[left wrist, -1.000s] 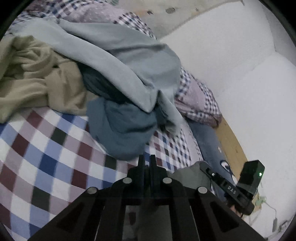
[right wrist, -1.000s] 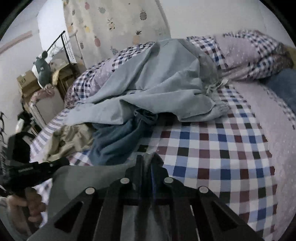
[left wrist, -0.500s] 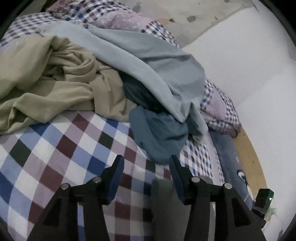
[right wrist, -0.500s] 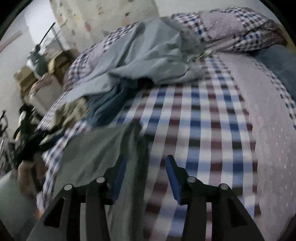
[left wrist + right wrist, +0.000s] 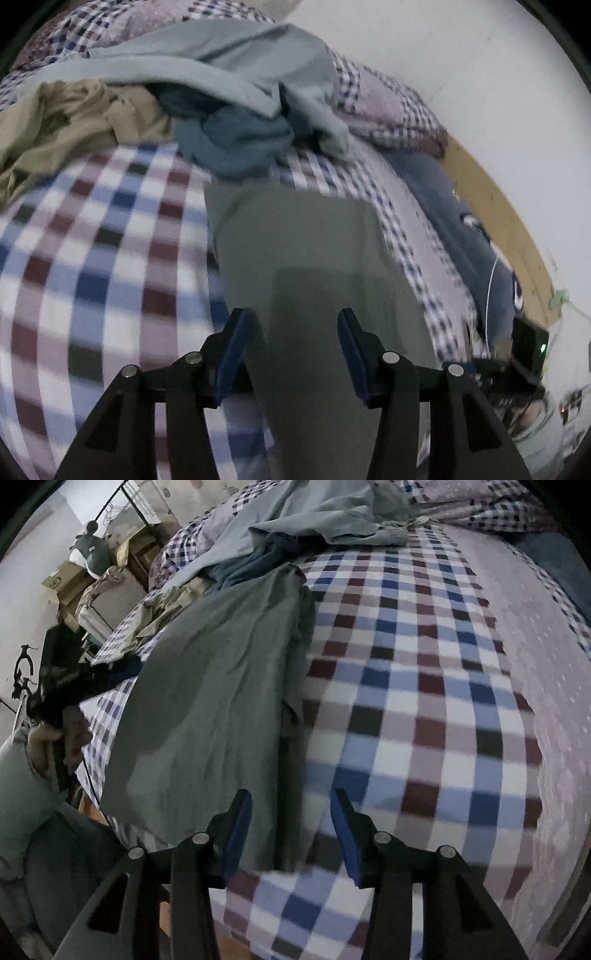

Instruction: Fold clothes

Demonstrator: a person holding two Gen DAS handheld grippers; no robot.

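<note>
On checked bedspread [image 5: 424, 686]: grey-green garment [image 5: 221, 686] flat | clothes pile [image 5: 229, 110] behind | both grippers spread, empty

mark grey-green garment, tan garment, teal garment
grey-green garment [image 5: 221, 686], right wrist view, flat middle panel.
tan garment [image 5: 66, 118], left wrist view, crumpled middle folds.
teal garment [image 5: 236, 140], left wrist view, bunched centre.

Both hand-held grippers open, empty

The left hand-held gripper [image 5: 291, 350] and the right hand-held gripper [image 5: 290, 830] have jaws spread apart; a hand [image 5: 55, 734] grips the left one's handle.
</note>
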